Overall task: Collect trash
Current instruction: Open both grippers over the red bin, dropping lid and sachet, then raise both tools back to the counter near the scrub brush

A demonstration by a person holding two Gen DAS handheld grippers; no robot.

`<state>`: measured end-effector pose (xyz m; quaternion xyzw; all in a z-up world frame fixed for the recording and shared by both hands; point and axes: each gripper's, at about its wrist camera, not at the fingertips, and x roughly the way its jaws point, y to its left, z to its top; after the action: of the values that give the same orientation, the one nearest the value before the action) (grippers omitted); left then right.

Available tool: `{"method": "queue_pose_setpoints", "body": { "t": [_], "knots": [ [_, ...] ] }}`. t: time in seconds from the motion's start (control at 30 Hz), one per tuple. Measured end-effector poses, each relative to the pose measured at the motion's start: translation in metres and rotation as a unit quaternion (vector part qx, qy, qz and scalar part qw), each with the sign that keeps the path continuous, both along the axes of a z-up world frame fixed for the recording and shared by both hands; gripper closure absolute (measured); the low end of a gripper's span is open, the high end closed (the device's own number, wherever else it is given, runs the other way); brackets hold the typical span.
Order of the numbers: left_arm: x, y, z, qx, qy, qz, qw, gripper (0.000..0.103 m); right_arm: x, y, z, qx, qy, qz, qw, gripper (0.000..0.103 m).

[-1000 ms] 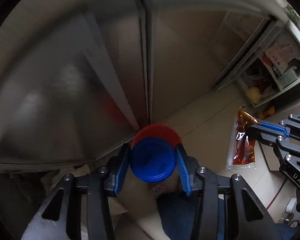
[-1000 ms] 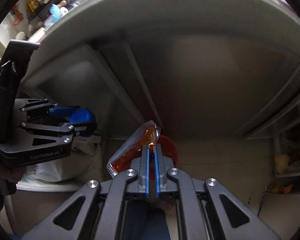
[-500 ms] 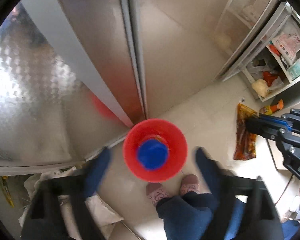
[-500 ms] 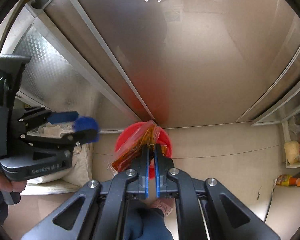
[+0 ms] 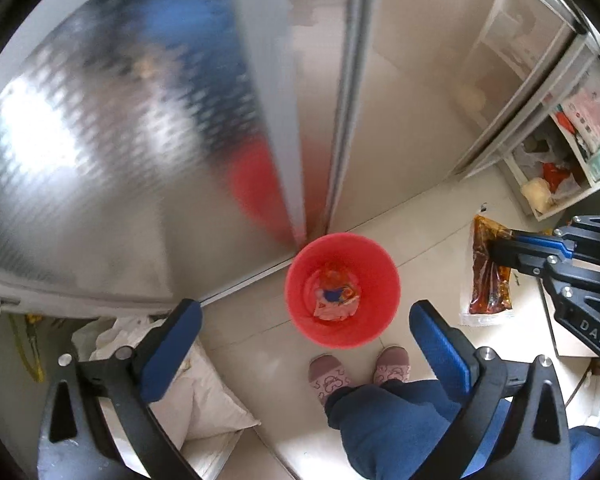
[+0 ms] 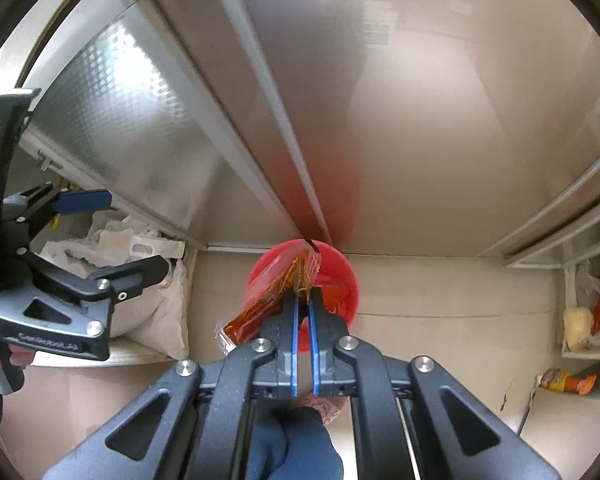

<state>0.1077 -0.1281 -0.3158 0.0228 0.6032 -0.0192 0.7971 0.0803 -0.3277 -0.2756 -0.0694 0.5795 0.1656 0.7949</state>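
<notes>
Left gripper [image 5: 305,320] opening, empty, over the round red plastic bin [image 5: 342,290]; right gripper [image 6: 304,306] pinching the floppy clear sauce-stained plastic packet [image 6: 268,300], which could snag the rim and spill outside.

The litter at the bottom of the red bucket [image 5: 342,290] is too small to identify. In the right wrist view, the orange packet [image 6: 272,300] and the right gripper [image 6: 303,312] hide the bucket's near side. Above the bucket, the metal door [image 5: 100,160] is blurred.

Soft daylight, white glare on the patterned metal panel [image 5: 32,140], motion-blurred centre, dark fisheye corners.
</notes>
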Motion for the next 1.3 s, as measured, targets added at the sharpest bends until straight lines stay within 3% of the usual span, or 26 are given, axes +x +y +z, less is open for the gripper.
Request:
{"method": "queue_pose_setpoints", "body": {
  "t": [0.4, 0.47, 0.5, 0.53, 0.6, 0.83, 0.97, 1.13, 1.3],
  "knots": [
    [-0.024, 0.040, -0.007, 0.006, 0.001, 0.058, 0.9983, 0.000, 0.008, 0.046, -0.027, -0.044, 0.009, 0.059, 0.997, 0.094],
    [-0.027, 0.043, -0.002, 0.002, 0.001, 0.058, 0.9983, 0.000, 0.006, 0.051, -0.030, -0.061, 0.014, 0.065, 0.996, 0.073],
    [-0.029, 0.045, 0.001, 0.002, 0.000, 0.060, 0.9982, 0.000, 0.005, 0.051, -0.028, -0.063, 0.013, 0.066, 0.996, 0.051],
    [-0.030, 0.046, 0.005, 0.001, -0.001, 0.060, 0.9982, 0.000, 0.004, 0.051, -0.024, -0.059, 0.008, 0.066, 0.996, 0.042],
    [-0.032, 0.047, 0.013, 0.002, -0.002, 0.060, 0.9982, 0.000, 0.001, 0.050, -0.016, -0.055, 0.007, 0.071, 0.996, 0.036],
    [-0.037, 0.046, 0.066, -0.002, -0.013, 0.057, 0.9983, 0.000, -0.008, 0.050, 0.040, -0.053, -0.006, 0.068, 0.996, 0.029],
    [-0.042, 0.048, 0.112, 0.001, -0.026, 0.057, 0.9980, 0.000, -0.012, 0.063, 0.075, -0.047, -0.025, 0.056, 0.997, 0.027],
    [-0.048, 0.053, 0.171, -0.008, -0.047, 0.070, 0.9964, 0.000, -0.017, 0.071, 0.128, -0.045, -0.052, 0.059, 0.996, 0.014],
    [-0.053, 0.055, 0.223, 0.003, -0.069, 0.082, 0.9942, 0.000, -0.020, 0.077, 0.177, -0.040, -0.078, 0.056, 0.995, 0.007]
  ]
}}
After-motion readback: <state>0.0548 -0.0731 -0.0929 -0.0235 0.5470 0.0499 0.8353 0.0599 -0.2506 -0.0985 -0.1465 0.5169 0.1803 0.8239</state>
